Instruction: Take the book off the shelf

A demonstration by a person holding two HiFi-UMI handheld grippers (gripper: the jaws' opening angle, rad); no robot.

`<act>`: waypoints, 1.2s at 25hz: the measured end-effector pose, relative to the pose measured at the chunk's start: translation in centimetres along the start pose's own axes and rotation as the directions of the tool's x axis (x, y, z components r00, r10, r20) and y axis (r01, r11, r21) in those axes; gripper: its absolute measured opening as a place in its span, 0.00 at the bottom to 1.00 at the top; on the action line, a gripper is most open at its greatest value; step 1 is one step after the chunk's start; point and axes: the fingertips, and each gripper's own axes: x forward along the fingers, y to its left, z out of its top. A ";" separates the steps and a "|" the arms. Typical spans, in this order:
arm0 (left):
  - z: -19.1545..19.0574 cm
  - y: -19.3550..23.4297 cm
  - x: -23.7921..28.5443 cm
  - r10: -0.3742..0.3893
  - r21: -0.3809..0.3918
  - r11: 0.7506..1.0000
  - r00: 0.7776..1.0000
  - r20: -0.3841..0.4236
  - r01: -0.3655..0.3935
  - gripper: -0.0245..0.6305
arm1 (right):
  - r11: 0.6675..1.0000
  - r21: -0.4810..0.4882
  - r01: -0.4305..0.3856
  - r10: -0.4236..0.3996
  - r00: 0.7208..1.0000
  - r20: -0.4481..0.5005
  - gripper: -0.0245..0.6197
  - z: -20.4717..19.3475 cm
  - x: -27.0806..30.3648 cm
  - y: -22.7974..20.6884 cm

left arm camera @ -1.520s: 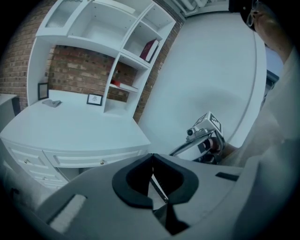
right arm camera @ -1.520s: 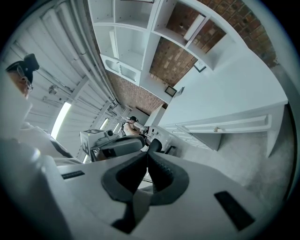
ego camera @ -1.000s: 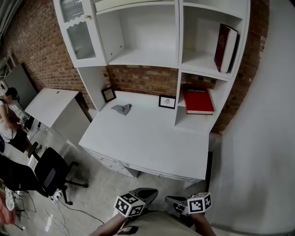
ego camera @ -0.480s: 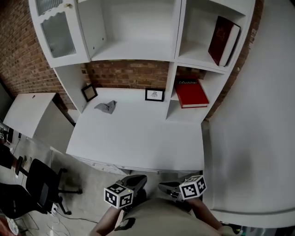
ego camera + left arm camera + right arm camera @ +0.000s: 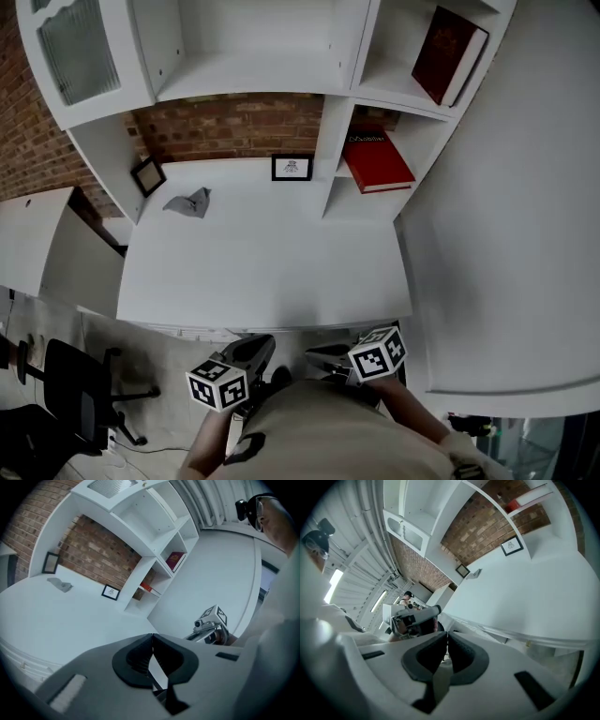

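- Looked steeply down on a flat white desk top point(image 5: 262, 272), with a white wooden shelf unit point(image 5: 335, 141) at its far edge, against a red brick wall point(image 5: 234, 122).
- Found a bright red hardback book point(image 5: 375, 161) lying flat in the lower right compartment, at 1 o'clock.
- Found a dark maroon hardback book point(image 5: 448, 54) leaning tilted in the compartment above it.
- Held the left gripper point(image 5: 258, 343) at 6 o'clock, just off the desk's near edge, jaws pressed together on nothing.
- Held the right gripper point(image 5: 319, 354) just beside it, jaws likewise together and empty.
- Sat well apart from both books.
- Noted a small black-framed picture point(image 5: 292, 168) standing at 12 o'clock on the desk and a crumpled grey cloth point(image 5: 189, 202) at 11 o'clock.
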 end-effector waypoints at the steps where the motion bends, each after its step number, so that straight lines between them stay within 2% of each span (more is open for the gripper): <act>1: 0.0 0.6 -0.4 0.006 -0.008 1.000 1.000 0.004 -0.006 0.04 | 1.000 0.007 0.004 -0.003 1.000 -0.007 0.05 0.0 0.4 0.0; 5: 0.0 2.7 -1.8 0.036 -0.059 0.998 0.999 0.031 -0.034 0.04 | 1.000 0.011 0.003 -0.003 0.999 -0.042 0.05 0.6 2.0 0.1; 8: 0.2 3.3 -1.9 0.047 -0.084 0.996 0.998 0.046 -0.043 0.04 | 1.000 0.002 -0.030 0.031 0.998 -0.063 0.05 1.1 2.8 0.3; 11: 0.5 3.9 -1.2 0.063 -0.087 0.994 0.997 0.045 -0.059 0.04 | 0.997 0.055 -0.058 0.058 0.998 0.008 0.05 2.9 2.5 -0.8; 14: 1.2 4.5 -0.1 0.091 -0.095 0.992 0.995 0.046 -0.086 0.04 | 0.969 0.210 -0.126 0.098 0.985 0.139 0.05 5.5 1.3 -3.1; 16: 1.8 4.5 1.1 0.102 -0.103 0.990 0.994 0.045 -0.097 0.04 | 0.915 0.336 -0.225 0.142 0.957 0.255 0.05 7.4 0.0 -4.5; 18: 2.7 4.1 2.9 0.098 -0.092 0.991 0.995 0.036 -0.094 0.04 | 0.843 0.418 -0.338 0.159 0.900 0.406 0.05 10.0 -2.1 -6.4; 20: 3.7 3.8 5.0 0.091 -0.070 0.994 0.996 0.021 -0.090 0.04 | 0.798 0.456 -0.394 0.110 0.839 0.532 0.05 12.5 -4.5 -9.3; 21: 4.1 3.6 6.1 0.088 -0.064 0.994 0.996 0.015 -0.086 0.04 | 0.789 0.466 -0.401 0.080 0.818 0.569 0.05 13.3 -5.6 -10.7; 23: 5.0 2.9 8.2 0.076 -0.055 0.996 0.997 0.003 -0.076 0.04 | 0.784 0.471 -0.403 0.048 0.797 0.601 0.05 14.2 -7.4 -12.8; 30: 6.8 1.4 14.2 0.080 -0.015 0.997 0.995 -0.059 -0.081 0.04 | 0.738 0.463 -0.491 0.052 0.725 0.686 0.05 17.3 -11.7 -17.9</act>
